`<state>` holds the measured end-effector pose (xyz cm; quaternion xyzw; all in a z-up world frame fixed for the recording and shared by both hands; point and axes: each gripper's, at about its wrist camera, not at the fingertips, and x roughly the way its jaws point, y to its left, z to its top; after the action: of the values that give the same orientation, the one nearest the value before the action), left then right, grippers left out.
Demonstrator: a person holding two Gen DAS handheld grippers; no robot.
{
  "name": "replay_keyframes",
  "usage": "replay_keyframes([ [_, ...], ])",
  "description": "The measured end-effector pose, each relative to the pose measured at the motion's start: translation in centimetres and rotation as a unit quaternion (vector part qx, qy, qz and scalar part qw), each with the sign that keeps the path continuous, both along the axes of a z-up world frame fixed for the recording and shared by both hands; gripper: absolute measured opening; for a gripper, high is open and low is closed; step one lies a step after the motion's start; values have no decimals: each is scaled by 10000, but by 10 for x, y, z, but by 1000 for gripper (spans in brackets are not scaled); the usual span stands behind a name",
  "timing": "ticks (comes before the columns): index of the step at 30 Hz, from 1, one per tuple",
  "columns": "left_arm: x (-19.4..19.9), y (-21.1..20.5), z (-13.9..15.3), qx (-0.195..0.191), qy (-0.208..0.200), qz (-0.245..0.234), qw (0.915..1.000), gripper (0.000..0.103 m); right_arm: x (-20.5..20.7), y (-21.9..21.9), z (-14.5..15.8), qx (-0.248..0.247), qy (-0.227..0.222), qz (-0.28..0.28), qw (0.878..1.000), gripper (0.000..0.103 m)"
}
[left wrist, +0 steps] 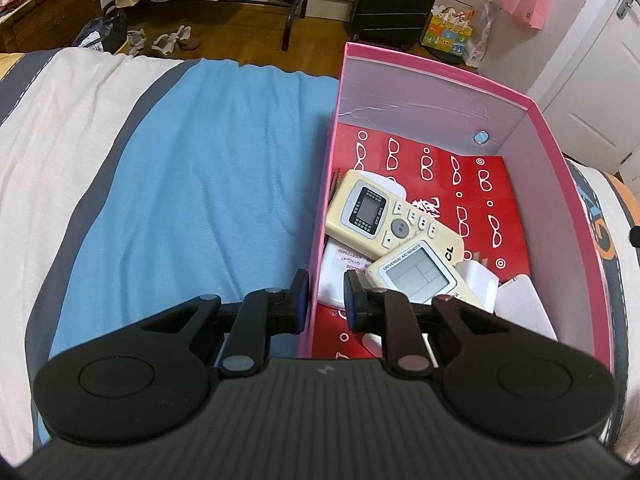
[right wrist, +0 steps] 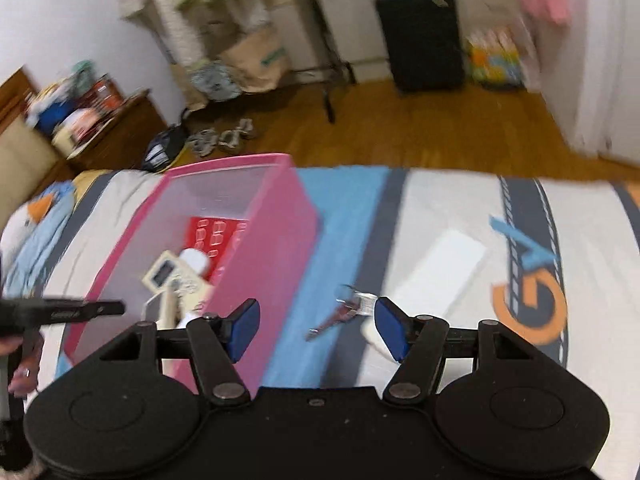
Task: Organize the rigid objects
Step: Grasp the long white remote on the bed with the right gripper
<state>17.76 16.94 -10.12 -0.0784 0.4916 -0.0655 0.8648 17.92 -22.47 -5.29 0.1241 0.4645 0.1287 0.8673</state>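
Straddling the near-left wall of the pink box (left wrist: 440, 92), my left gripper (left wrist: 327, 298) has one blue pad outside over the blue bedspread (left wrist: 192, 184) and the other inside the box; its jaws sit a narrow gap apart around that wall, and I cannot tell whether they press it. Inside lie a cream remote (left wrist: 376, 212), a second universal remote (left wrist: 420, 274) overlapping its lower end, and white chargers (left wrist: 516, 300), all on a red card printed with glasses (left wrist: 492, 200). My right gripper (right wrist: 316, 330) hangs above the bed with jaws spread wide and nothing between them. Beyond its fingertips, on the spread just right of the box, rest a small dark-red item with a metal end (right wrist: 344, 312), too blurred to name, and a flat white rectangular piece (right wrist: 440, 272).
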Motion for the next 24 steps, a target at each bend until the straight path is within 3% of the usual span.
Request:
replay_keyframes([
  [4,-1,0,0,58,-5,-42,10000,17,9,-26,-41,402,382,-714,9959,67],
  [5,-1,0,0,56,-6,-45,10000,17,11,-29,-53,438,499,-774,9948,61],
  [8,-1,0,0,20,0,-25,10000,17,14,-30,-77,282,526,-793,9951,56],
  [11,0,0,-2,5,24,-18,10000,17,22,-26,-91,281,486,-885,9945,56],
  [15,2,0,-3,-16,39,17,10000,17,31,-24,-105,254,198,-968,9948,66],
  [18,3,2,-4,-51,48,34,10000,17,31,-18,-100,-145,-131,-931,9955,54],
  [20,3,3,-5,-62,58,38,10000,17,27,-16,-89,-319,-390,-846,9951,35],
  [24,3,3,-5,-41,49,25,10000,17,15,-6,-70,-725,-624,-491,9942,26],
])
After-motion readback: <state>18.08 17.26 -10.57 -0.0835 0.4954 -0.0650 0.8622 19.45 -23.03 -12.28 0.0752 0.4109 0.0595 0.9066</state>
